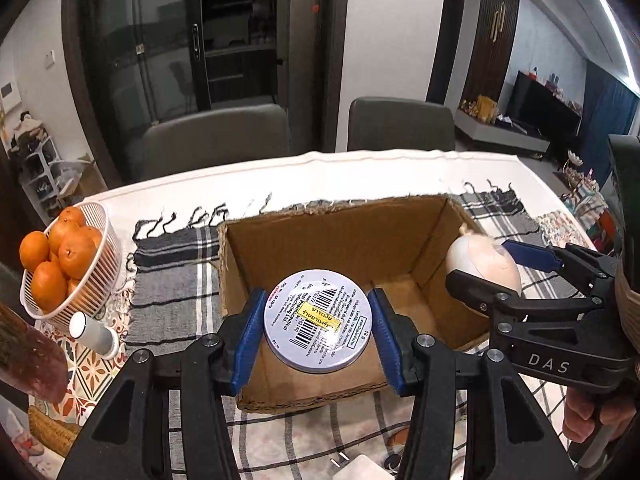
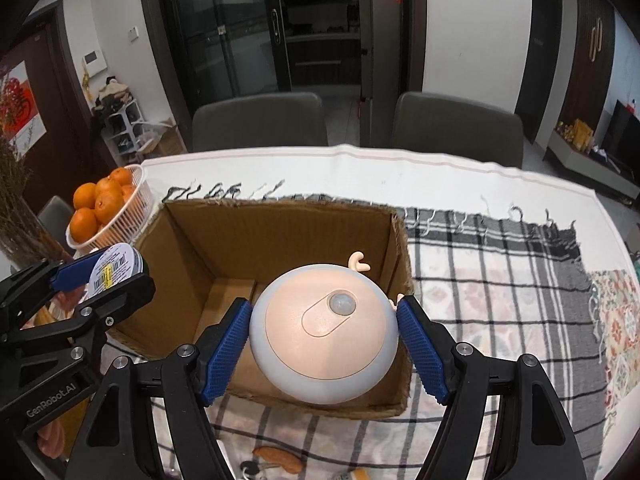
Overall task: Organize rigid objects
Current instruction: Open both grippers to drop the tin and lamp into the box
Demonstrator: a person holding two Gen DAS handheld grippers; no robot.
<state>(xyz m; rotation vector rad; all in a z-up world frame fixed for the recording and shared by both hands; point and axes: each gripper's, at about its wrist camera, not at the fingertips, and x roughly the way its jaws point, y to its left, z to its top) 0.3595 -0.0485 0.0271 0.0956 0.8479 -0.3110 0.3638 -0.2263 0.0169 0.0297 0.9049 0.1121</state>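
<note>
An open cardboard box stands on the checked cloth. My left gripper is shut on a round flat tin with a barcode label, held above the box's near half. The tin also shows in the right wrist view. My right gripper is shut on a round peach-and-white sensor light with small antlers, held over the box's near right part. The light also shows in the left wrist view, at the box's right wall.
A white basket of oranges sits left of the box. A white cylinder lies near it. Two grey chairs stand behind the table. Small items lie on the cloth near me.
</note>
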